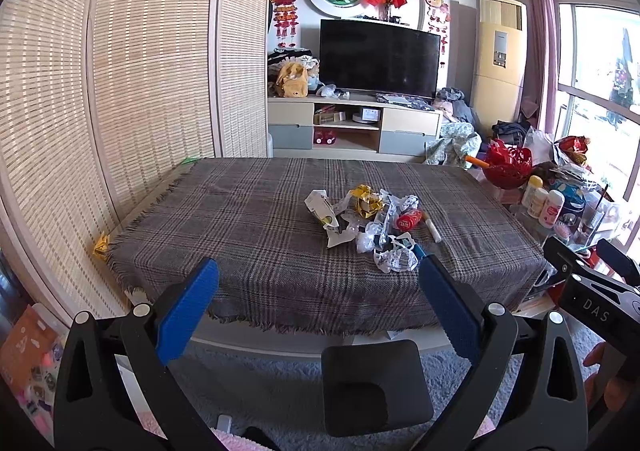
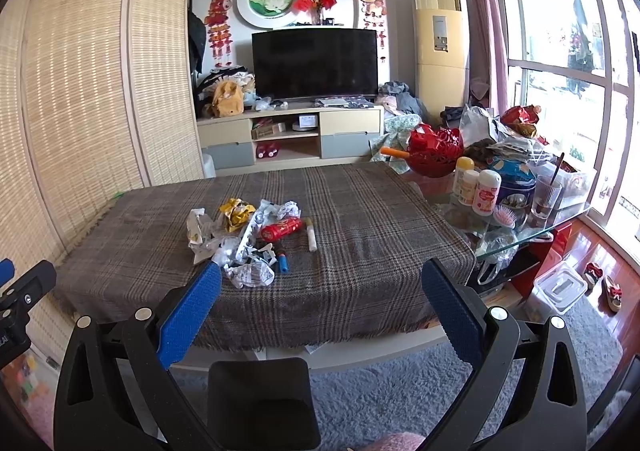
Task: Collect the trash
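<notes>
Left gripper [image 1: 318, 291]: jaws spread wide, nothing between the blue pads [image 1: 188, 307]. Held back off the near edge of the table [image 1: 200, 235], above the carpet [image 1: 280, 383], aimed at the pile. Right gripper [image 2: 320, 293]: same, jaws fully apart, empty, also short of the table edge. Body of the right gripper visible at the right margin of the left view, no contact with anything.

Trash pile [image 1: 372, 223] untouched, sitting on the plaid cloth [image 1: 240, 211] right of centre, all pieces bunched and touching or overlapping:
- crumpled white carton [image 1: 320, 209] on the left side of the pile
- gold foil wrapper [image 1: 366, 201] at the back
- red wrapper [image 1: 409, 219] right of middle
- white tube [image 1: 432, 227] lying at the right edge of the pile
- crumpled clear/printed plastic [image 1: 394, 257] at the front, nearest the tongs
- small blue-capped item [image 2: 283, 263] beside that plastic

One stray yellow scrap [image 1: 102, 245] at the far-left table edge, well apart from the pile. Trash or not: cannot tell.

Black container [image 1: 376, 383] on the floor below the near edge, between the tongs; open top, contents not discernible. Likely the bin.

Progress estimate: zero or near zero. Nothing grasped, whole pile left. Remaining: approach, pick each piece, drop in bin. Front plastic looks like the easiest first grab; thin film likely to slip or drag neighbours along.

Side table [image 2: 560, 219] on the right cluttered with bottles [image 2: 486, 191] and a red basket [image 2: 436, 155]; not part of the job as far as visible.
</notes>
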